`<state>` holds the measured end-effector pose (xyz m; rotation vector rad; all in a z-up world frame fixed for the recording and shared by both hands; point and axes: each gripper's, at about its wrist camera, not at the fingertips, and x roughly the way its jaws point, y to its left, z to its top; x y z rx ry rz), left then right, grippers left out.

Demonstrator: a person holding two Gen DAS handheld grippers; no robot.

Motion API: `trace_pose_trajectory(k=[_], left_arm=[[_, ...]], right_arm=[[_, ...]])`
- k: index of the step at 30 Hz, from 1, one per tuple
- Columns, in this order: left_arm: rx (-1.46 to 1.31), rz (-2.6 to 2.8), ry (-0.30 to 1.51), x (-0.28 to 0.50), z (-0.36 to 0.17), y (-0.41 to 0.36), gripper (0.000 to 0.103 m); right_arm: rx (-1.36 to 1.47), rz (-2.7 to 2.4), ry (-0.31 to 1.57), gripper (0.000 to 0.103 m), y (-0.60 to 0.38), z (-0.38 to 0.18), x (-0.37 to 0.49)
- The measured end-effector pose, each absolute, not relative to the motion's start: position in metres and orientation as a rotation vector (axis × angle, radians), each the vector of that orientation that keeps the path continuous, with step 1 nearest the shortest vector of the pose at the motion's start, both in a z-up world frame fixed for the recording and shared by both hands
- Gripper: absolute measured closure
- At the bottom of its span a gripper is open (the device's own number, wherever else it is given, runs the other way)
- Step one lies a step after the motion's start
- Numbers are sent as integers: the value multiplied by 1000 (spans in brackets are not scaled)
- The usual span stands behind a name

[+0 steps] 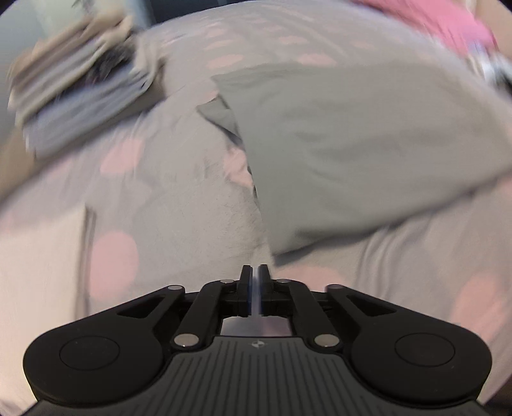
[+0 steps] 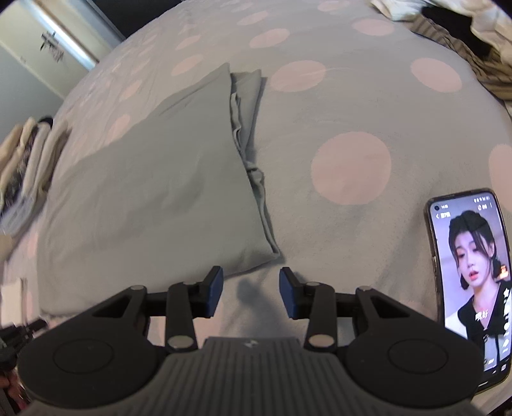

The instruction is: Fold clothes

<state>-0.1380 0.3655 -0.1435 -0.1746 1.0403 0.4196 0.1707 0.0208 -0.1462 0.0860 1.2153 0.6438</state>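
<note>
While the grey garment (image 2: 153, 188) lies folded on the bed (image 2: 352, 128), both claws sit just beside its near edge and neither has hold of anything. In the right wrist view the right claw (image 2: 250, 292) stands wide open, its blue pads (image 2: 215, 289) well apart, with bare spotted bedsheet between them. The garment's near right corner lies just beyond the left pad, and layered fabric edges run along its right side toward the far end of the bed. A phone (image 2: 470, 284) with a lit screen lies on the sheet at the near right, well apart from the garment. A heap of loose clothes (image 2: 464, 41) sits at the far right corner, and a stack of folded clothes (image 2: 25, 169) rests at the left edge.

In the left wrist view, which is blurred, the left claw (image 1: 255, 281) is closed down to a thin slit, with nothing between its fingers. The grey garment (image 1: 368, 150) spreads over the right half of the picture, its near corner just beyond the fingertips. The stack of folded clothes (image 1: 83, 76) lies at the far left, apart from the garment. Something pink (image 1: 425, 22) shows at the far right; I cannot tell what it is.
</note>
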Motion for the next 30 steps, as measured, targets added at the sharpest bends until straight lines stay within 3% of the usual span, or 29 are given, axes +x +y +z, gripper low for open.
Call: trace_pose_trajectory(k=[3,4,15,23,28,30], left_arm=[[-381,429,973,-143,-134,381,59],[-450,429,953,-145,-132,386,59],[-1052,437,839,-145,-171,420,59],[-1079,513,838,-121,-184,422,60],[-1000,565,856,-114,-179,414,65],[-957,582,869,-111,-177,411,74]], right_arm=[[109,641,1214,51,21,-144,171],[112,641,1216,51,21,-144,171],[250,620,1288,52,22,-160,177],[255,615,1295,55,38,-168,180],[240,613,1278,73,47,-169,182],[234,613,1271,84,50,-170,183]])
